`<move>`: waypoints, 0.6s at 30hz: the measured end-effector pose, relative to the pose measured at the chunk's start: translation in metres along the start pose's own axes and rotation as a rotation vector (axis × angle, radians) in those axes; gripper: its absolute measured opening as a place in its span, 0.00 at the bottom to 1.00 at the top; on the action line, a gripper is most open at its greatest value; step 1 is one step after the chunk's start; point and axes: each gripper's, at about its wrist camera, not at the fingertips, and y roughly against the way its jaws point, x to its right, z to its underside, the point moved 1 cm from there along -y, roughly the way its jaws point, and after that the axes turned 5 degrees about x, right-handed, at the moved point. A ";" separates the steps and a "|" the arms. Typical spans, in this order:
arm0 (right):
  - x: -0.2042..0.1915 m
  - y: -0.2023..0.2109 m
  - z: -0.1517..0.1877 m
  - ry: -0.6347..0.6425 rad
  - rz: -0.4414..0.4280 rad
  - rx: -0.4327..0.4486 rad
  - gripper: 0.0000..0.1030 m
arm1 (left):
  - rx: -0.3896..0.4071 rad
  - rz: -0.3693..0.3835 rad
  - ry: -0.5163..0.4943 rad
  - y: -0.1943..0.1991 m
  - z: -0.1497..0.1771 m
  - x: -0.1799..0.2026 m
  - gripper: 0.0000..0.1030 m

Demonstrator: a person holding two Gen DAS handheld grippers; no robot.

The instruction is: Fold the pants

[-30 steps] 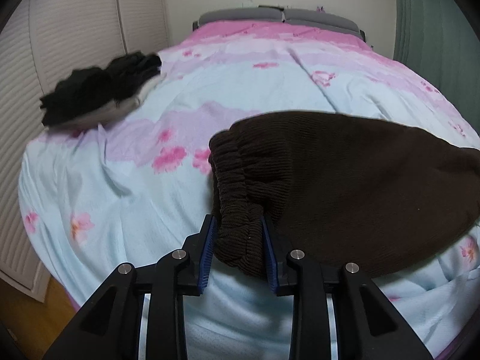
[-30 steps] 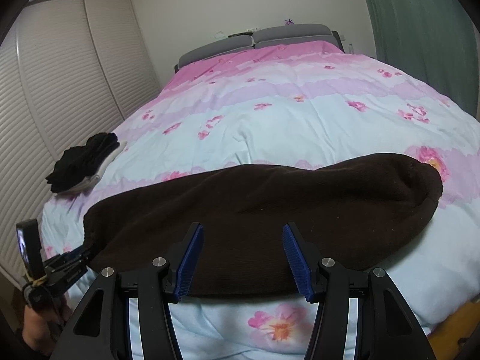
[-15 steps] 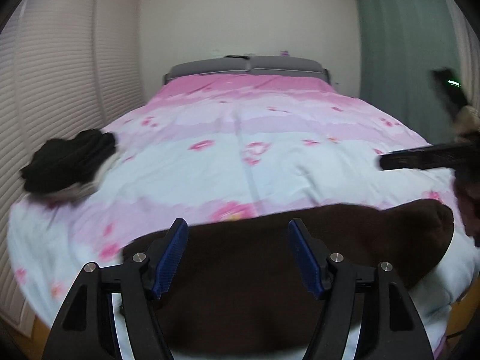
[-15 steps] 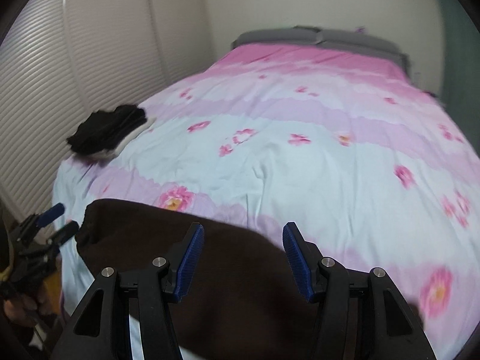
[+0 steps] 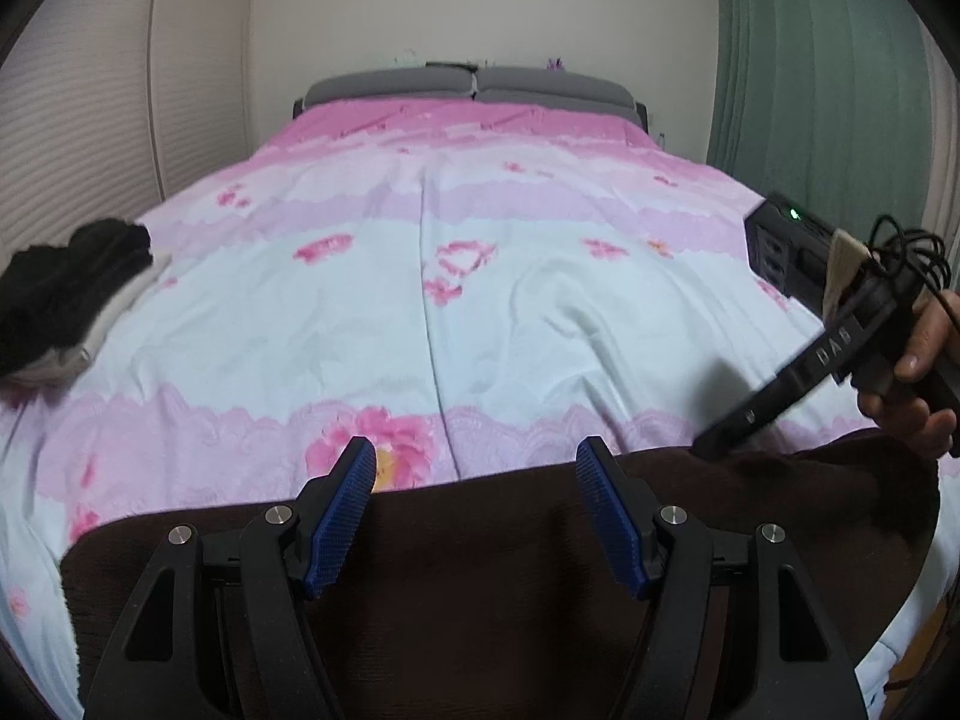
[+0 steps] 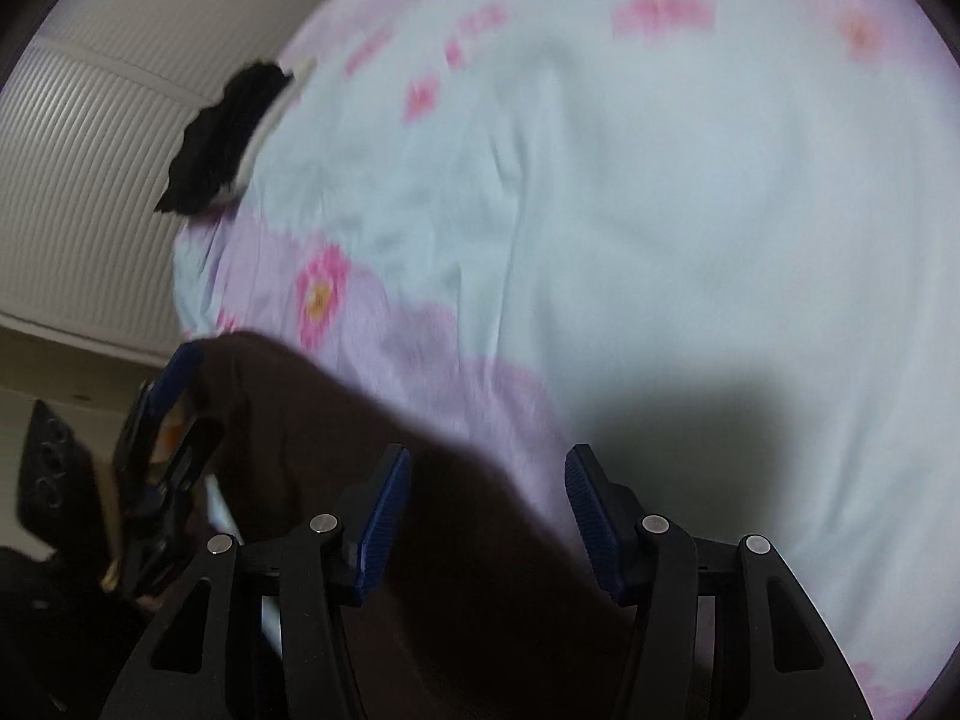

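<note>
Dark brown, ribbed fabric fills the near edge of both views: the pants [image 5: 492, 570] lie flat across the near end of the bed [image 5: 456, 312], folded into a long band that runs left to right. In the left wrist view the left gripper [image 5: 477, 516] hovers over the middle of that band, its blue-padded jaws spread wide with nothing between them. At the right of the same view the right gripper [image 5: 720, 438], held in the person's right hand [image 5: 918, 372], angles down so that its tip meets the far right part of the pants; from this side the state of its jaws cannot be told.

The right wrist view is blurred, yet it shows the right gripper's own jaws standing well apart above the brown cloth and the pale bedspread. At its left edge the left gripper appears beside the end of the pants.

A small pile of black and white clothes [image 5: 66, 306] sits on the far left edge of the bed, well apart from the pants. Grey pillows [image 5: 474, 81] line the far end, with a green curtain [image 5: 816, 78] on the right.
</note>
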 end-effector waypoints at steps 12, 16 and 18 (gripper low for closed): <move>-0.025 -0.007 0.048 0.160 0.010 0.016 0.11 | -0.019 0.017 -0.008 0.005 0.008 -0.005 0.66; -0.055 0.013 0.056 0.250 0.095 0.117 0.10 | -0.005 0.014 -0.006 0.013 0.006 -0.005 0.66; -0.067 0.037 0.055 0.285 0.127 0.218 0.09 | 0.010 0.010 -0.007 0.018 0.004 -0.006 0.67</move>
